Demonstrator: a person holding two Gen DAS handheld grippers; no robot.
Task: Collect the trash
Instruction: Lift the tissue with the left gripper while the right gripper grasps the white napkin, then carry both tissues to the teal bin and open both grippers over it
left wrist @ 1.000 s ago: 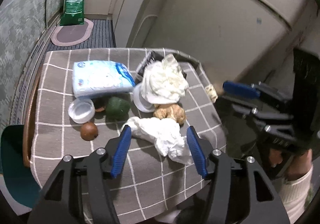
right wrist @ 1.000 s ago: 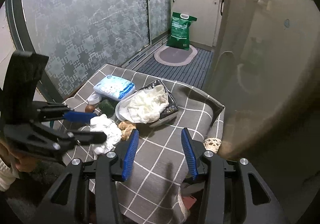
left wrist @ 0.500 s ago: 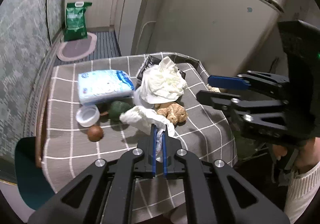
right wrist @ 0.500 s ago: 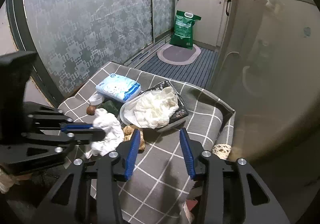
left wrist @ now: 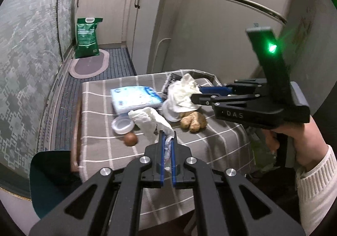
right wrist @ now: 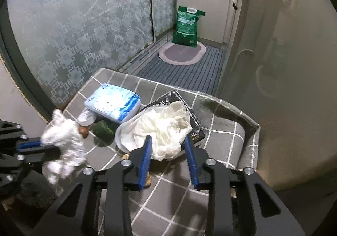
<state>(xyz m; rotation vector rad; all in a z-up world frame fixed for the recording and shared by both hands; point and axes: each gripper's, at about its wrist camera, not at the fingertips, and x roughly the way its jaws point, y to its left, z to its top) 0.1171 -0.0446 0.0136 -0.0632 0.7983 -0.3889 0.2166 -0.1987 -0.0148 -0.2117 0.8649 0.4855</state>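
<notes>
My left gripper [left wrist: 167, 137] is shut on a crumpled white tissue [left wrist: 150, 119] and holds it above the near edge of the grey checked table [left wrist: 101, 130]; the tissue also shows at the left of the right wrist view [right wrist: 65, 141]. My right gripper [right wrist: 168, 143] is open, its fingers on either side of the near part of a white crumpled paper pile [right wrist: 164, 128] that lies in a white bowl on a black packet [right wrist: 195, 128]. In the left wrist view the right gripper [left wrist: 198, 94] hovers over that pile [left wrist: 181, 93].
On the table lie a blue-white tissue pack [left wrist: 134, 97], a white lid [left wrist: 122, 125], a brown round fruit [left wrist: 130, 139], a ginger root [left wrist: 192, 122] and a dark green avocado [right wrist: 104, 128]. A green bag [right wrist: 186, 25] and a rug stand on the floor beyond.
My left gripper closed on the white tissue and lifted it back off the table. My right gripper moved forward and down to the white paper pile, still open.
</notes>
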